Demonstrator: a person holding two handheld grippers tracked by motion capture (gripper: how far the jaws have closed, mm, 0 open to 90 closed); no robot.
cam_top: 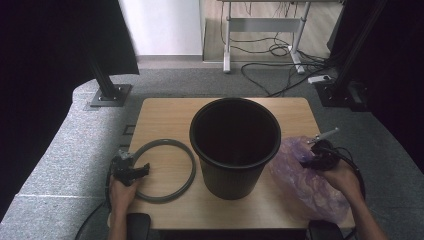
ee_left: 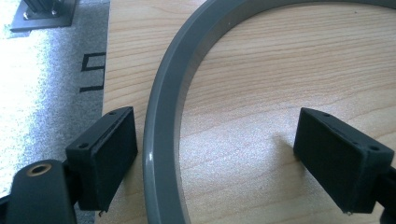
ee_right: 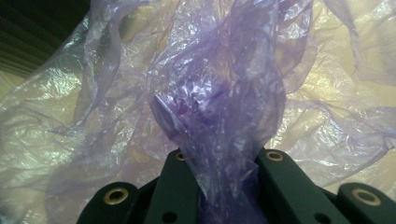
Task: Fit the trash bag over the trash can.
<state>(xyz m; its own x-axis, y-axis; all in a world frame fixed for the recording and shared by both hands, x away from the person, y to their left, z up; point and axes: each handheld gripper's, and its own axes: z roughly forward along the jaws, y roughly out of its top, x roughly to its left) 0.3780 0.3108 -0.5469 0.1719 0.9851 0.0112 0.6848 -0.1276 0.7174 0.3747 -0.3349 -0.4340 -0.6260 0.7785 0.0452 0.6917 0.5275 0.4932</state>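
Step in hand: lining bin. Right gripper jaws clamped on purple bag, near bench's right edge. Left gripper jaws open astride grey ring, not gripping. Next: carry bag over bin mouth, spread open.

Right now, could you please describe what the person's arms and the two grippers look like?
Both forearms are bare, with no sleeves in sight. The left gripper is black, with two flat rectangular pads and brass-ringed screw holes. The right gripper is black too, with brass-ringed holes, a pale grey rod on top and a black cable looping behind it.
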